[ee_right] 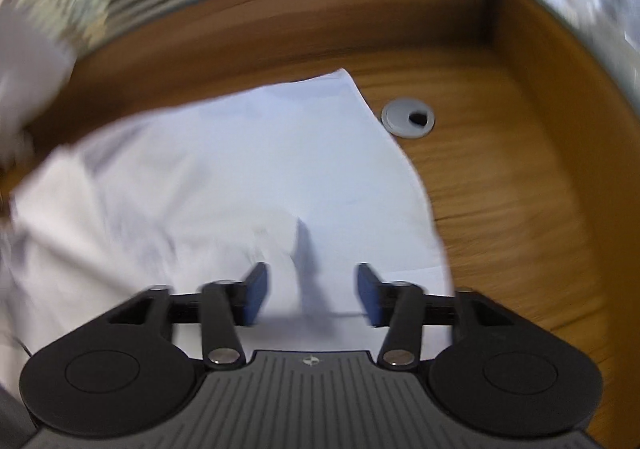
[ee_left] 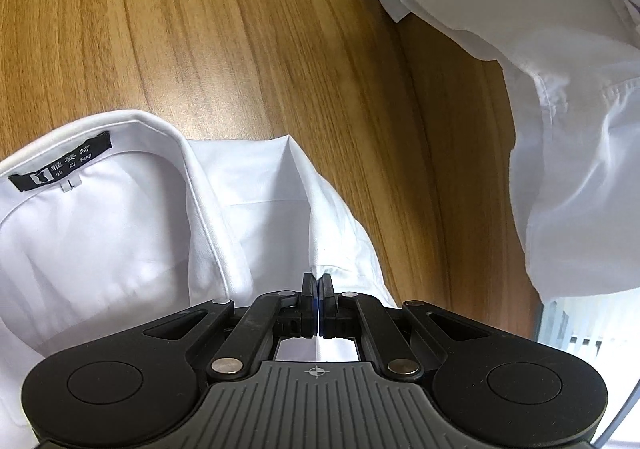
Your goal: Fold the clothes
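Pinching a ridge of white cloth near the shoulder seam, the left gripper (ee_left: 319,285) has its two fingers pressed together on the white shirt (ee_left: 248,201), which lies on the wooden surface (ee_left: 208,33) with its collar (ee_left: 168,141) turned up toward the camera. A black neck label (ee_left: 60,163) with a small "L" size tab beneath it shows inside the collar; the lower left of the shirt runs out of the picture and is partly hidden behind the gripper body. More white fabric (ee_left: 560,69) hangs or lies bunched at the upper right of the left wrist view, showing a cuff-like rolled edge and stitched seams; whether it belongs to the same shirt or is a separate garment cannot be told, as its top and right side are cut off. In the right wrist view, which is heavily blurred, the right gripper (ee_right: 312,297) has its blue-padded fingers (ee_right: 256,297) spread wide apart, with a raised crease of the shirt's cloth (ee_right: 240,169) between them but seemingly not touched by either pad. A grey cable grommet (ee_right: 408,118) sits in the surface just beside the cloth's far right edge. The background beyond the surface edge is smeared and unreadable.
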Tool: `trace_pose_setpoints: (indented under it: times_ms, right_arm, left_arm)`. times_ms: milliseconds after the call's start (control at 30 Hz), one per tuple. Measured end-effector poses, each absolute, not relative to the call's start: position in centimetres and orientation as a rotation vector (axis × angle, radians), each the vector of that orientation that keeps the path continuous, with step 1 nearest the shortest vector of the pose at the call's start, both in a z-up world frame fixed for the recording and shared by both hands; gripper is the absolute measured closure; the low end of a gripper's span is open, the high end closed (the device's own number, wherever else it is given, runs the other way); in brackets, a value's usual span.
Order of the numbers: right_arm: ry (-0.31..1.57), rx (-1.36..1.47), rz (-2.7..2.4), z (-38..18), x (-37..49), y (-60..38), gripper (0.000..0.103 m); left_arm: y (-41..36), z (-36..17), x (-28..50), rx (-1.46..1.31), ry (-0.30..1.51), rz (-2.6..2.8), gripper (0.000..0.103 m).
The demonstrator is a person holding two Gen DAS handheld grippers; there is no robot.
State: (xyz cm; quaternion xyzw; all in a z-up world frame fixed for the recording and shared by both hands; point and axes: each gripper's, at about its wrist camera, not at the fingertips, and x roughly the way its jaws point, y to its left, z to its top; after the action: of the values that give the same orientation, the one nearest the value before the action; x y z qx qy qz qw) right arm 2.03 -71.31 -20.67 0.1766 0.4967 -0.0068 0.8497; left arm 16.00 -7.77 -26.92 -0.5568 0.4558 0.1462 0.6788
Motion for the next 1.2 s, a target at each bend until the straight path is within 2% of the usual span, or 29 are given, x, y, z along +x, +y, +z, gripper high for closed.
trace_pose_setpoints:
  times_ms: [133,167,200,267,300,633,733,900,1200]
  right_arm:
    - [1.103,0.557,0.015,-24.5,5.0,-71.7,0.041]
    - [1.121,0.592,0.029,-25.4,5.4,-71.5,0.045]
    - [1.126,0.629,0.042,-25.9,5.6,-71.4,0.065]
    - [1.107,0.699,0.053,-26.2,6.1,-71.7,0.085]
    - [1.097,0.734,0.058,-26.4,6.3,-71.8,0.092]
    - [0.733,0.844,0.022,-16.2,1.7,-72.6,0.094]
    - [0.782,0.812,0.011,-16.9,-1.6,-71.2,0.094]
    - [0.891,0.844,-0.069,-21.2,-6.6,-69.1,0.094]
    - [0.951,0.801,-0.118,-23.2,-13.2,-64.4,0.093]
  left_arm:
    - [-7.7,-27.1,16.3,-1.260,1.020,0.327,0.100]
    - [-7.6,-27.3,16.5,-1.274,1.011,0.329,0.100]
    - [-7.5,-27.4,16.7,-1.288,1.003,0.330,0.100]
    - [-7.4,-27.5,16.9,-1.320,0.983,0.329,0.100]
    - [-7.3,-27.5,17.0,-1.339,0.973,0.327,0.100]
    - [-7.8,-27.2,17.0,-1.342,0.984,0.313,0.100]
    - [-7.8,-27.3,16.8,-1.304,1.008,0.317,0.100]
    - [-7.2,-27.9,16.7,-1.259,1.070,0.313,0.100]
    - [-6.4,-27.1,18.1,-1.134,1.107,0.222,0.100]
